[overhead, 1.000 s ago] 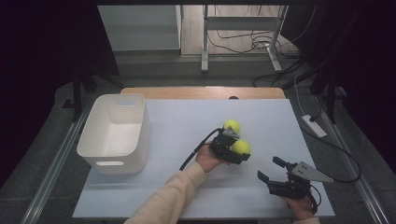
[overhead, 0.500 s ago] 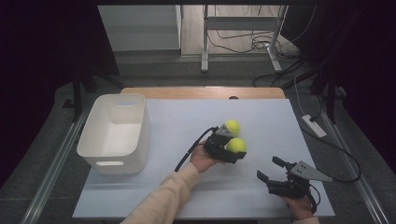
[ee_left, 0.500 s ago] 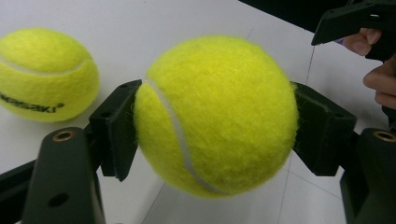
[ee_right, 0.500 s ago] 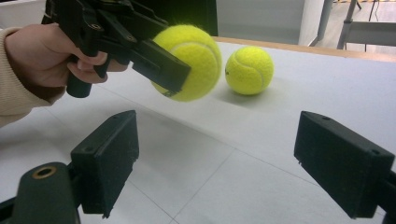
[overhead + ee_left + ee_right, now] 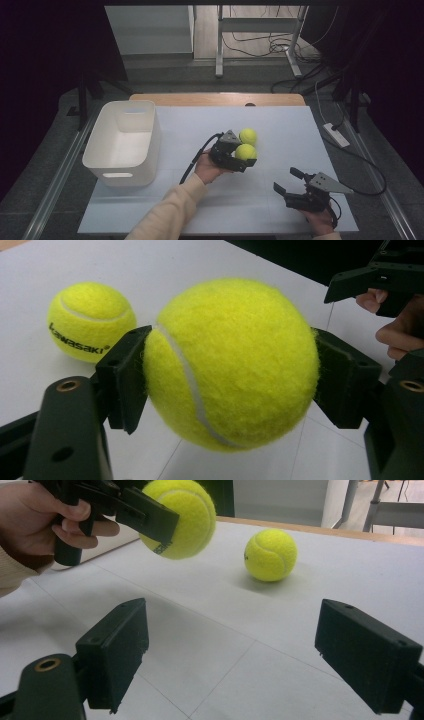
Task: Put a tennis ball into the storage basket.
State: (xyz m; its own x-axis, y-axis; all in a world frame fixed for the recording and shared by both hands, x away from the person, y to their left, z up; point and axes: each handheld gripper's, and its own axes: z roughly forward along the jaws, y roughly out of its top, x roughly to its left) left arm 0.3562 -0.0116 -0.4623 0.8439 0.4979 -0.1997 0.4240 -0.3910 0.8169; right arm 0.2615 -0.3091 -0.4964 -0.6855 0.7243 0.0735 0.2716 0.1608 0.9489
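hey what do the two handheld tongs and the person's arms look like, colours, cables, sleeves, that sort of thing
Both tongs are black, each with two blocky, flat-faced jaws. The left tongs carry a grey three-cornered plate on top and trail a black cable that loops back toward the arm. The right tongs have the same grey plate and a black cable. Brass-coloured fittings sit near the jaw bases. The left arm wears a cream long sleeve.

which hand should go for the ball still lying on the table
Right, probably. The right hand-held gripper is open and empty, while the left hand-held gripper is shut on a tennis ball. The other tennis ball lies ahead between the right one's jaws.
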